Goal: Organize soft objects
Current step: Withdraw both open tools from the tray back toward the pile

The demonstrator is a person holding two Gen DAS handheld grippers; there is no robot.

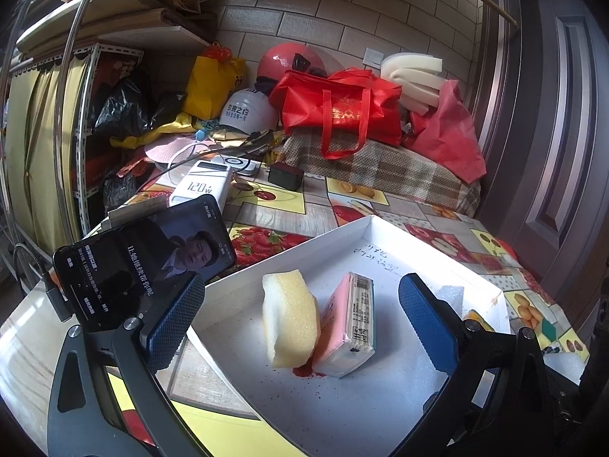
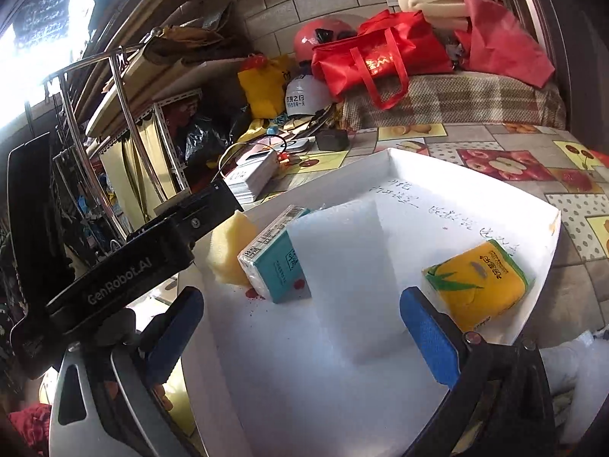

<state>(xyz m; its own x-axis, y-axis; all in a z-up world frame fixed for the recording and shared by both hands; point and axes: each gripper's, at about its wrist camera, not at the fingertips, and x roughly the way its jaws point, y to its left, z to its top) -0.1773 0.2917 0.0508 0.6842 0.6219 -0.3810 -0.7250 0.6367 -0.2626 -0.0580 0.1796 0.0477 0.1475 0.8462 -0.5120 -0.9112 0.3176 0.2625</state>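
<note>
A white tray (image 1: 304, 242) lies on the fruit-print tablecloth. In it a yellow sponge (image 1: 291, 318) stands on edge against a pink-and-white tissue pack (image 1: 348, 327). My left gripper (image 1: 300, 297) is open just in front of both, its blue fingers well apart and touching neither. In the right wrist view the same sponge (image 2: 232, 247) and tissue pack (image 2: 278, 262) sit left of a white foam block (image 2: 350, 266). A yellow tissue pack (image 2: 479, 282) lies at the tray's right. My right gripper (image 2: 300, 316) is open, with the foam block's near end between its fingers.
A phone (image 1: 152, 255) on a stand plays video left of the tray, beside a white power bank (image 1: 201, 186) and cables. Behind are a red bag (image 1: 342, 110), helmets, a plaid cushion (image 1: 380, 167) and rolled foam. The left gripper's body (image 2: 125, 266) crosses the right view.
</note>
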